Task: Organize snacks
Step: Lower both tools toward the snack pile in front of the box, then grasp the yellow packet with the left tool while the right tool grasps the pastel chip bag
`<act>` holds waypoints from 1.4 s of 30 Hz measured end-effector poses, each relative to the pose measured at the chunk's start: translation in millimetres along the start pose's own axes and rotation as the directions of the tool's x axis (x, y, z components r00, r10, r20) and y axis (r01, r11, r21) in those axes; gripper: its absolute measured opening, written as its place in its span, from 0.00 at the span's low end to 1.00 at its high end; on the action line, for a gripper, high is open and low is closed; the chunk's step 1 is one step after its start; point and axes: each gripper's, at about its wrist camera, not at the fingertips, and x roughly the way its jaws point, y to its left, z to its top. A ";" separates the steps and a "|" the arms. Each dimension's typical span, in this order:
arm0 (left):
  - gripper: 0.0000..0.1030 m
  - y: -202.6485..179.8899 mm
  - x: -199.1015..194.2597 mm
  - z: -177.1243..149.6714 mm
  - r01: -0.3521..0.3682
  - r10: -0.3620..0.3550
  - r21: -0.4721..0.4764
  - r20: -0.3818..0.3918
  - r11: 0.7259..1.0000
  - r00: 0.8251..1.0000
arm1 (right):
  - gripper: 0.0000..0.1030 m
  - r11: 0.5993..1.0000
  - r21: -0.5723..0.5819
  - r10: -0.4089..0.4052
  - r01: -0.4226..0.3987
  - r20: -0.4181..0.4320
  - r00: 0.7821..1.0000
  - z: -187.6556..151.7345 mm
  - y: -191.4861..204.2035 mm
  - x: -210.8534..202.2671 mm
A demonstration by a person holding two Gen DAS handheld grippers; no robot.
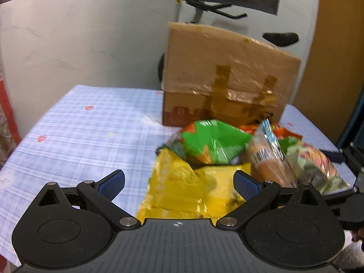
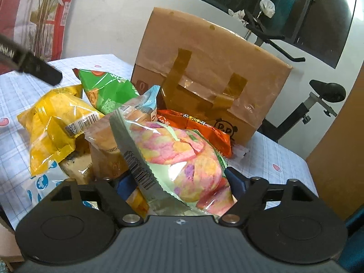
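Snack packets lay heaped on the blue-and-white checked tablecloth (image 1: pixel 79 132), right in front of a tall brown cardboard box (image 2: pixel 204 68) patched with strips of brown tape, which stood at twelve o'clock from both grippers. In the right wrist view, the left gripper (image 1: pixel 179 183) reached in at ten o'clock as a dark bar above the pile. Its blue-padded jaws stood wide apart over a crinkled yellow foil bag (image 1: pixel 182 193), not pressing it. Beyond that bag, at about one o'clock, lay a shiny green packet (image 1: pixel 211 141) and a clear wrapper with a brown bun and a barcode (image 1: pixel 264 157). The right gripper (image 2: pixel 179 182) had a pale green bag of pink and yellow puffed crackers (image 2: pixel 182 157) between its spread jaws; whether the pads pressed on it could not be told, since the bag hid them. An orange packet (image 2: pixel 200 125) lay behind it against the box. A black exercise bike (image 2: pixel 318 100) stood past the table at two o'clock.
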 end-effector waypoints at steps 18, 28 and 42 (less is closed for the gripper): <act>1.00 18.6 36.2 -10.7 0.120 -0.121 -0.032 -0.036 0.992 0.992 | 0.78 0.999 0.043 0.019 -0.020 0.010 1.000 -2.4 -3.7 -1.6; 1.00 25.8 55.4 -18.7 0.213 -0.220 -0.129 -0.048 0.969 0.974 | 0.78 0.998 0.049 0.024 -0.024 0.011 1.000 -2.2 -4.3 -1.3; 0.80 29.7 29.9 -21.2 0.177 -0.179 -0.123 -0.008 0.977 0.984 | 0.76 0.997 0.074 0.033 -0.035 0.028 0.999 -1.4 -10.2 -6.0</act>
